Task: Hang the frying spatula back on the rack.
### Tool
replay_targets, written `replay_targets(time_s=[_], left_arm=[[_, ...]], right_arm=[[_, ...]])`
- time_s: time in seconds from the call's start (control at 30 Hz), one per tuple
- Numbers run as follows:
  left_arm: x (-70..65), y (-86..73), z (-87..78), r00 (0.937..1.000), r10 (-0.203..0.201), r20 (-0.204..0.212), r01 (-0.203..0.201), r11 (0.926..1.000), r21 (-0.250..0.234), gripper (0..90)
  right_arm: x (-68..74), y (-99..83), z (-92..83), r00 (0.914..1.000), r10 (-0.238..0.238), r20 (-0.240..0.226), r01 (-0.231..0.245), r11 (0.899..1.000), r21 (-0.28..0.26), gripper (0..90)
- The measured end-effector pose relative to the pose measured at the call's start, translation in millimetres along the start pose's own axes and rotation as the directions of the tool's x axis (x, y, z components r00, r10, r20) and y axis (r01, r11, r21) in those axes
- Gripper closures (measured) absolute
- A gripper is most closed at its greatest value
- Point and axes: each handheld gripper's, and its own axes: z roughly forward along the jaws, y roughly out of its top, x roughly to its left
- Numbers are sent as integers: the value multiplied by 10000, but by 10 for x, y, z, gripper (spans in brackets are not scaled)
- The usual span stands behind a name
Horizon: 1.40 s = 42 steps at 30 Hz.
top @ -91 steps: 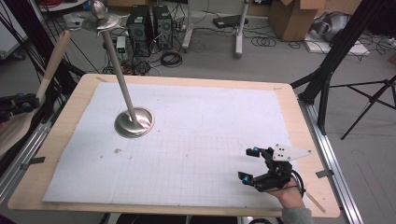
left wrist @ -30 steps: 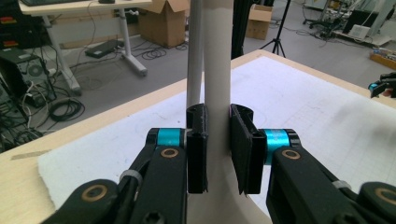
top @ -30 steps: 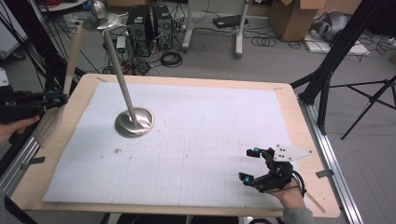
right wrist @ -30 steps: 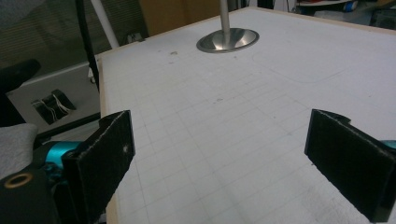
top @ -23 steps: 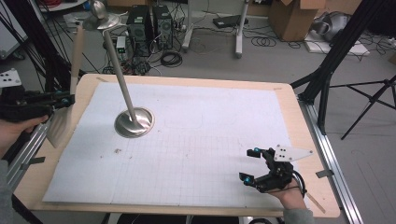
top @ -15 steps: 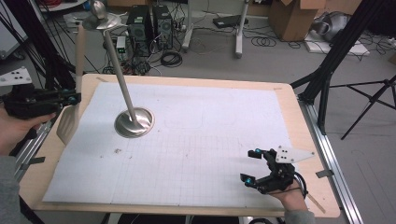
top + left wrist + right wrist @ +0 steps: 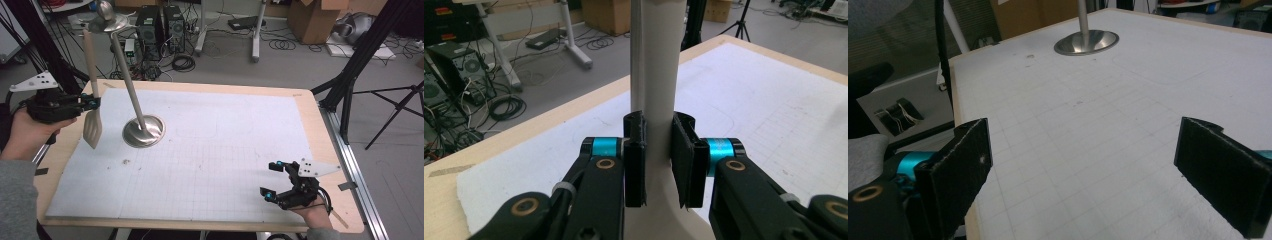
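My left gripper (image 7: 92, 102) is shut on a beige slotted spatula (image 7: 92, 127) that hangs upright, blade down, over the left edge of the white mat (image 7: 225, 140). In the left gripper view the pads (image 7: 686, 160) press both sides of the spatula's neck (image 7: 659, 75). Just right of it a metal stand (image 7: 145, 132) rests on its round base, its pole leaning up to a disc top (image 7: 107, 20). My right gripper (image 7: 268, 179) rests open near the front right corner, nothing between its jaws (image 7: 1083, 165). The stand's base (image 7: 1087, 42) lies far ahead of it.
The mat lies on a wooden board (image 7: 327, 150) with metal rails along its sides. Behind the table are computer towers (image 7: 160, 25), cables, cardboard boxes and black tripod legs (image 7: 360, 65). A small speck (image 7: 126, 161) sits on the mat near the stand.
The left hand has come in from the left with the spatula and moved right toward the stand, sinking slightly. The right gripper has stayed put.
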Motion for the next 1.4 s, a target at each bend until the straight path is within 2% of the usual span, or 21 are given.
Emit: replay_targets(time_s=[0.2, 0.47, 0.53, 0.67, 0.87, 0.9, 1.07, 1.13, 1.2, 1.27, 1.4], left_arm=[[26, 25, 119, 10000, 37, 92, -38, 10000, 27, 767], [44, 31, 188, 9999, 107, 21, -107, 9999, -47, 767], [38, 33, 219, 9998, 26, 181, -24, 9999, -98, 767], [21, 44, 257, 9997, 118, 199, -116, 9999, -82, 766], [1, 39, 254, 9996, 278, -56, -279, 9995, -116, 757], [-4, 33, 251, 9997, 246, -78, -247, 9994, -240, 751], [7, 6, 185, 9997, 125, -194, -140, 9969, -772, 608], [-3, -11, 166, 9996, 208, -173, -222, 9962, -841, 522], [-25, -35, 156, 9995, 250, 175, -237, 9971, -722, 465], [-48, -60, 147, 9978, 548, 370, -526, 9970, -571, 399], [-94, -107, 159, 9947, 533, 880, -503, 9981, -359, 260]], right_arm=[[21, -8, -30, 9999, 50, 112, -50, 10000, 18, 76], [20, -39, -68, 9997, 68, 239, -69, 10000, 60, 76], [21, -42, -80, 9996, 20, 290, -21, 10000, 42, 76], [34, -50, -101, 9994, 114, 336, -116, 9999, 62, 76], [33, -53, -104, 9993, 103, 352, -106, 9999, 87, 76], [34, -52, -102, 9993, 119, 354, -122, 9999, 85, 76], [29, -50, -85, 9993, 110, 354, -117, 9998, 175, 76], [23, -45, -79, 9994, 103, 345, -109, 9998, 173, 76], [13, -37, -72, 9993, 35, 378, -41, 9999, 146, 76], [4, -33, -62, 9992, 76, 404, -81, 9999, 112, 76], [-13, -24, -25, 9996, 18, 296, -23, 9998, 178, 76]])
